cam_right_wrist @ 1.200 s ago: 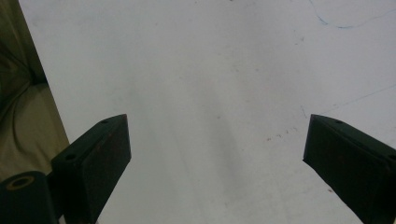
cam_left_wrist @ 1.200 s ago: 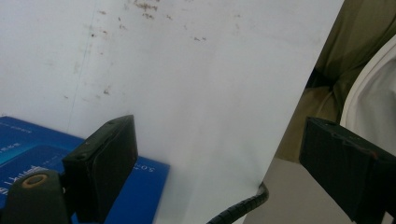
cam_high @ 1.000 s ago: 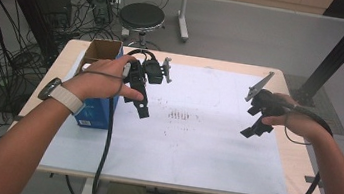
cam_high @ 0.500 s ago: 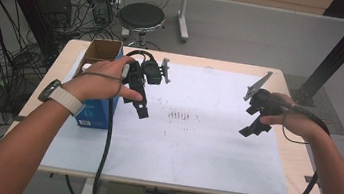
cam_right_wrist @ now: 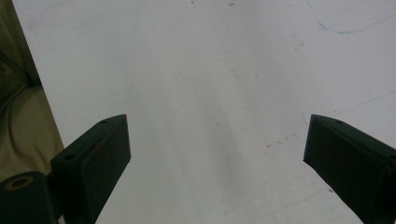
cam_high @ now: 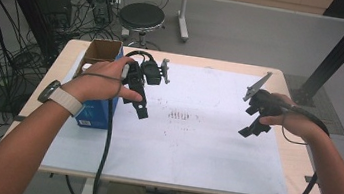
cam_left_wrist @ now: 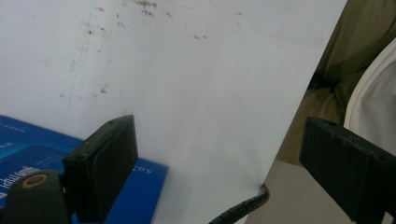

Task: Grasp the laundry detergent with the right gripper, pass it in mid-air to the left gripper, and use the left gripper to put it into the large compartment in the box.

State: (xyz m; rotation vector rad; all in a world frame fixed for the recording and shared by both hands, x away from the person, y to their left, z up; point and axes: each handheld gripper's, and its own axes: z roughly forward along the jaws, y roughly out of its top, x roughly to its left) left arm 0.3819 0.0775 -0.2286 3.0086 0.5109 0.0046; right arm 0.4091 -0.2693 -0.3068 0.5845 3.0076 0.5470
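Both grippers hang above the bench with nothing between their jaws. The left gripper [cam_high: 140,104] stands wide, tipped down toward the person, and its own view shows the white sheet [cam_left_wrist: 196,93] under it with the blue box [cam_left_wrist: 28,154] just beside its left jaw. The right gripper [cam_high: 256,123] is also spread wide over bare sheet, well apart from the left one.

The thing nearest to hand is the blue box [cam_high: 95,112], which stands at the left edge of the bench [cam_high: 205,62], partly under the left wrist. Its top is open, with brown cardboard flaps; what is inside I cannot tell.

Risks, as I judge them: the left forearm lies close over the box, so a careless sweep could knock it toward the bench edge, or off it. The left gripper's cable [cam_high: 106,144] hangs down across the sheet and over the front edge; it could catch on the box corner or drag the sheet. A jaw brought down at this tilt might scrape the sheet rather than meet anything squarely.

The sheet covers most of the light wooden bench and carries faint brownish smudges [cam_high: 180,115] near its middle. Beyond the bench stand a round black stool [cam_high: 141,16], another table's legs, and a tangle of dark cables [cam_high: 9,50] on the grey floor at the left.
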